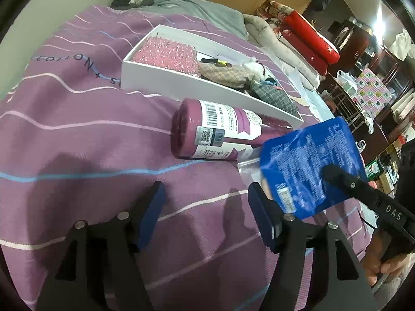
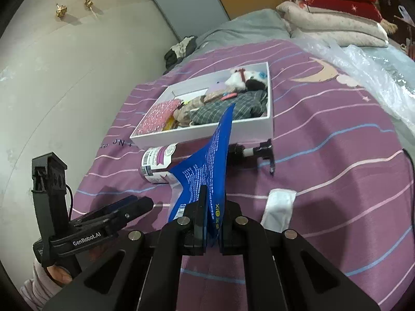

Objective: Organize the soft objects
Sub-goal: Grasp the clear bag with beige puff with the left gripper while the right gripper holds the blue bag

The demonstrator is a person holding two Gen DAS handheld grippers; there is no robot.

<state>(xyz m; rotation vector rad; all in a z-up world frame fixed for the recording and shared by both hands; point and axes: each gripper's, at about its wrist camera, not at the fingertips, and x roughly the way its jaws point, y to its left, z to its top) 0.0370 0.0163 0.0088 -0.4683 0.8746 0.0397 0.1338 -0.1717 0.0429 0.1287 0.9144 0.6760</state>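
Only the right wrist view shows the right gripper [image 2: 211, 223] clamped on the crinkled blue pouch [image 2: 207, 165], lifted above the purple bedspread [image 2: 324, 155]; the left gripper [image 1: 205, 207] gapes empty beside it.

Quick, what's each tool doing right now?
Left tool: open, holding nothing.
Right tool: closed on the blue pouch.

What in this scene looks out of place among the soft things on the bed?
The purple bottle lies on its side on the bedspread, just outside the white box that holds the soft items. It is a hard container with its black pump head pointing sideways. The right hand-held gripper pinches the blue pouch.
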